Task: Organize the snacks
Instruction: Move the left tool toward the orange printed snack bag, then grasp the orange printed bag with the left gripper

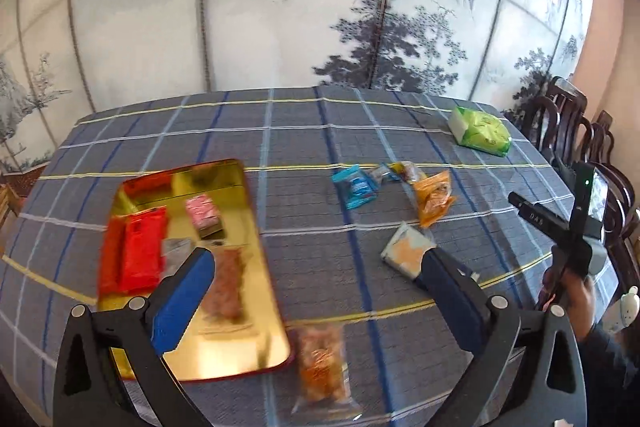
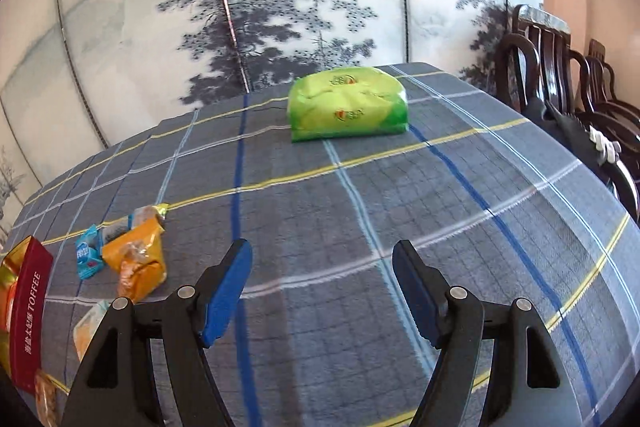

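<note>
A gold tin tray (image 1: 256, 331) with a red TOFFEE wall (image 2: 28, 319) lies at the table's left. It holds a red packet (image 1: 140, 251), a pink packet (image 1: 202, 213) and a brown snack bar (image 1: 226, 287). My left gripper (image 1: 316, 267) is open and empty above the tray's right edge. A clear bag of orange snacks (image 1: 322, 363) lies just right of the tray. A pale packet (image 1: 404, 251), an orange packet (image 1: 434, 201) and a blue packet (image 1: 356, 187) lie loose on the cloth. My right gripper (image 2: 322, 255) is open and empty over bare cloth.
A green tissue pack (image 2: 348, 103) sits at the far right of the plaid tablecloth (image 2: 360, 207). Dark wooden chairs (image 2: 560, 75) stand along the right side. A painted folding screen (image 1: 280, 7) stands behind the table. The right hand-held gripper shows in the left wrist view (image 1: 568, 227).
</note>
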Action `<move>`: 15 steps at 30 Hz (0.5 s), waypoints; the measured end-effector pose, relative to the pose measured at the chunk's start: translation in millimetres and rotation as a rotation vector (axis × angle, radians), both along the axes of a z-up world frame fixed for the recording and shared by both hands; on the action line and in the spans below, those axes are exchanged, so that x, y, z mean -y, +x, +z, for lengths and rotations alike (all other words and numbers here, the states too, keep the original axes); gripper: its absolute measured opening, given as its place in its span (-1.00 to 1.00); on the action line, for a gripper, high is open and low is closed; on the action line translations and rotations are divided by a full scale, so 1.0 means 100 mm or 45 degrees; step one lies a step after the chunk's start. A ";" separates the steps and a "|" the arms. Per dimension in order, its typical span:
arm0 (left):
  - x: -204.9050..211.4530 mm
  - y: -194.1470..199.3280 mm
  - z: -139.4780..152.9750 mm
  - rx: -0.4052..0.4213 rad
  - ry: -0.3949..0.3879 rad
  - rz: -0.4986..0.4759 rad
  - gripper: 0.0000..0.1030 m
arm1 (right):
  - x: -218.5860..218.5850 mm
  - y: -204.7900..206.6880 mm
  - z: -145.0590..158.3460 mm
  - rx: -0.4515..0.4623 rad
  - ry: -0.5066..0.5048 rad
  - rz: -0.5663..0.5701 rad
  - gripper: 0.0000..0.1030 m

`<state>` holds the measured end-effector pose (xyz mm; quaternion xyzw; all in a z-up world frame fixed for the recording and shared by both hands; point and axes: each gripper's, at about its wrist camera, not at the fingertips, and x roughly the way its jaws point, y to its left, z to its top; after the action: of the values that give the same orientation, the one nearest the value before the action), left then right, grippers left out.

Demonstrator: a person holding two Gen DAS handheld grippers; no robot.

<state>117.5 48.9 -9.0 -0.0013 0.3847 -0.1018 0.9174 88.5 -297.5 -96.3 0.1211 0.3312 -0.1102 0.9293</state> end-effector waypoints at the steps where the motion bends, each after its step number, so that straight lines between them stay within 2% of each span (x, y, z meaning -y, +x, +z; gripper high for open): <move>1: 0.12 0.10 -0.01 0.006 0.034 0.005 0.99 | 0.08 -0.03 -0.01 0.011 0.054 0.004 0.43; 5: 0.58 0.51 -0.17 -0.001 0.092 -0.018 0.99 | 0.30 -0.11 -0.06 0.057 0.183 -0.020 0.50; 10: 1.20 0.89 -0.52 -0.095 0.096 -0.154 0.99 | 0.53 -0.09 -0.23 0.024 0.352 -0.056 0.52; 15: 1.63 1.13 -0.82 -0.141 0.143 -0.124 0.94 | 0.51 -0.11 -0.20 0.037 0.340 -0.044 0.52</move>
<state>230.7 -114.4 -91.0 0.0632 0.4396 -0.1244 0.8873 77.6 -348.0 -116.7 0.2510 0.3272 -0.0792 0.9076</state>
